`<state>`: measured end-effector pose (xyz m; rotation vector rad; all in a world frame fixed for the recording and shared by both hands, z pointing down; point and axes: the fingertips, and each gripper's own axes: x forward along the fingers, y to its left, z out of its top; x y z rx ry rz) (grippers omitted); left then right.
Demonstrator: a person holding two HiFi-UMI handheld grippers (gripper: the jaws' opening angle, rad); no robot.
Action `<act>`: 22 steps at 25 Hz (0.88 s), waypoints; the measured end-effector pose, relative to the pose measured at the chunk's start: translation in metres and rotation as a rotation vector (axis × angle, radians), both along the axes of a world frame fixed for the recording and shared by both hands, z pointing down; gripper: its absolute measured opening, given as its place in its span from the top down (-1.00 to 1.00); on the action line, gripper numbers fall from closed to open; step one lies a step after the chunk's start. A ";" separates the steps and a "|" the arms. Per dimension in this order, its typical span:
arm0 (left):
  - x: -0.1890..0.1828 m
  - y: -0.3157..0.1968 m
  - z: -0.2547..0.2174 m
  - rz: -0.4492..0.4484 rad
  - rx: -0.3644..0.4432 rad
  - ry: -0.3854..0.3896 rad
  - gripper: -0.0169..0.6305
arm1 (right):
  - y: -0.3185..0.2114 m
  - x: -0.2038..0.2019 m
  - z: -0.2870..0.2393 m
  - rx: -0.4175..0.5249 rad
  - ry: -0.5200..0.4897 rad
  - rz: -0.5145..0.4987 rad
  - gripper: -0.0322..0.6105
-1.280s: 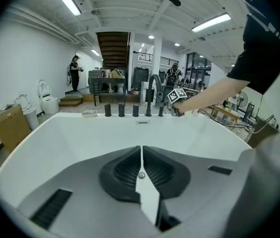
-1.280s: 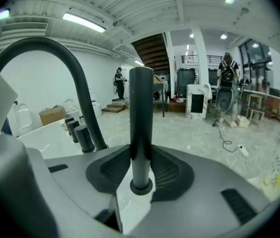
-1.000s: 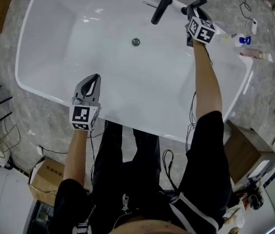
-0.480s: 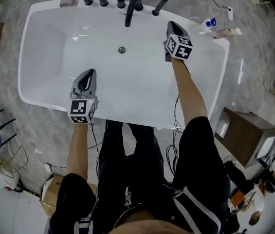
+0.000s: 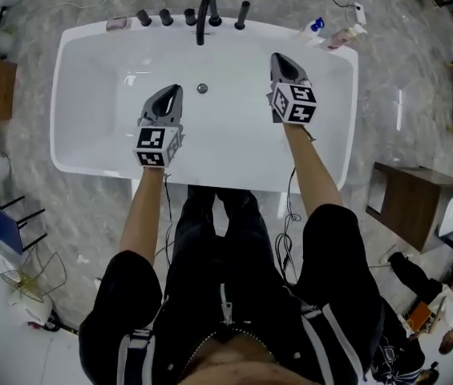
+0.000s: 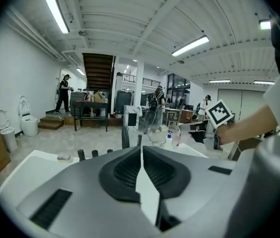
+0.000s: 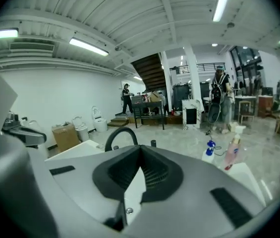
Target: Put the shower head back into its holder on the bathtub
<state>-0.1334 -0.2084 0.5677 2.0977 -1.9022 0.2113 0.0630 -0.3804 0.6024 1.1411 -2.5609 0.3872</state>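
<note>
Head view: a white, glossy bathtub (image 5: 98, 127) with a rounded rectangular shape sits on a mottled grey stone-look floor (image 5: 418, 79). A small round metal drain (image 5: 202, 89) lies in its smooth basin. Along the far rim stand three short black knobs (image 5: 166, 16), a black arched spout (image 5: 204, 14) and, just right of the spout, the shower head (image 5: 243, 14), a slim matt-black stick standing upright at the rim, well apart from both tools. The left gripper (image 5: 174, 91) and right gripper (image 5: 278, 58), grey moulded shells each with a black-and-white marker cube, hover over the basin, touching nothing.

Left gripper view: the two grey jaws of the left gripper (image 6: 140, 148), with ribbed black pads, meet in a thin seam, with nothing between them. Beyond their tips the spout (image 6: 125, 137) and the shower head (image 6: 140, 139) rise as dark stubs from the white rim, with the knobs (image 6: 95, 152) to their left.

Right gripper view: the right gripper (image 7: 140, 148) has just been closing; its ribbed pads now lie together, empty. Past them the spout (image 7: 120, 135) curves in a black hoop, and the shower head (image 7: 153, 143) shows as a short dark peg beside it. A blue-capped spray bottle (image 7: 208, 151) and a pink bottle (image 7: 232, 152) stand at the right.
</note>
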 end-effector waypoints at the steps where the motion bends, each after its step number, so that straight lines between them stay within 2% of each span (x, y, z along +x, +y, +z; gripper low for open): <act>1: 0.005 -0.005 -0.007 0.011 0.014 0.002 0.85 | 0.006 0.005 -0.012 0.017 -0.005 -0.005 0.88; 9: 0.047 -0.015 -0.062 0.127 0.064 -0.006 0.85 | 0.073 0.036 -0.086 0.088 -0.053 0.033 0.88; 14: 0.063 -0.022 -0.101 0.158 0.115 -0.016 0.85 | 0.093 0.056 -0.122 0.125 -0.067 0.049 0.88; 22: 0.085 -0.011 -0.124 0.187 0.143 -0.038 0.85 | 0.119 0.083 -0.148 0.150 -0.102 0.081 0.88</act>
